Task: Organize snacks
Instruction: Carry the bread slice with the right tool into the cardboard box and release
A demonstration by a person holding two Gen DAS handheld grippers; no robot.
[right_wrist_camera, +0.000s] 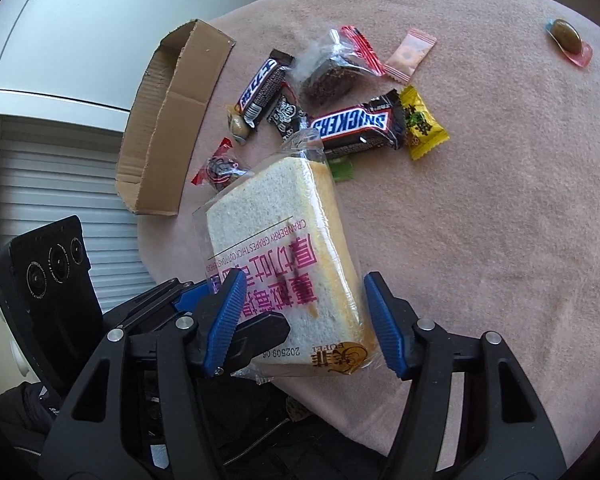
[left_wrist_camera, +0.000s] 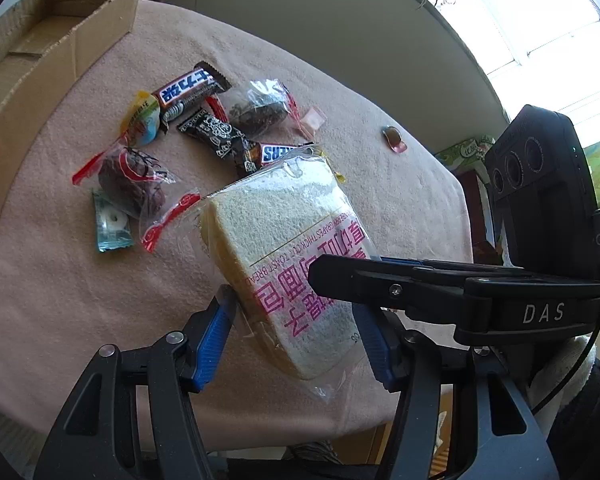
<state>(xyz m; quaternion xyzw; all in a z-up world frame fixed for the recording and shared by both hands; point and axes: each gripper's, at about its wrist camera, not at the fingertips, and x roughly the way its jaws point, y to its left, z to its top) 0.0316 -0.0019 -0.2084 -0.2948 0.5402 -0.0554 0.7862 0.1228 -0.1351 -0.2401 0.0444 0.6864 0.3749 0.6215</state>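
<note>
Nearest to us, the bagged bread slice [left_wrist_camera: 284,256] sits between the blue fingers of our left gripper [left_wrist_camera: 296,336], lifted off the pink counter [left_wrist_camera: 52,280]. The left fingers stand at either edge of the slice and seem to pinch it, though we cannot tell how firmly. Our right gripper [right_wrist_camera: 304,320] frames the same bread from the other side; its fingers are set wide, one pad [right_wrist_camera: 384,320] clearly apart from the crust, so it does not hold.

We judge the bread light and very soft: it will squash under pressure, and the clear wrapper is slick and loose. Better to take it across the crust edges, near the middle, with a gentle squeeze, not by the empty tail of the bag.

Just beyond it lies the pile: a Snickers bar [right_wrist_camera: 356,124] with a yellow candy [right_wrist_camera: 424,128] touching its end, a second chocolate bar [right_wrist_camera: 262,88], two dark cakes in clear wrap [left_wrist_camera: 134,184] [right_wrist_camera: 330,74], and a small pink packet [right_wrist_camera: 410,54]. A lone brown sweet [right_wrist_camera: 568,40] lies well apart. Farthest, at the counter's edge, the open cardboard box [right_wrist_camera: 168,128] waits, apparently for the snacks.
</note>
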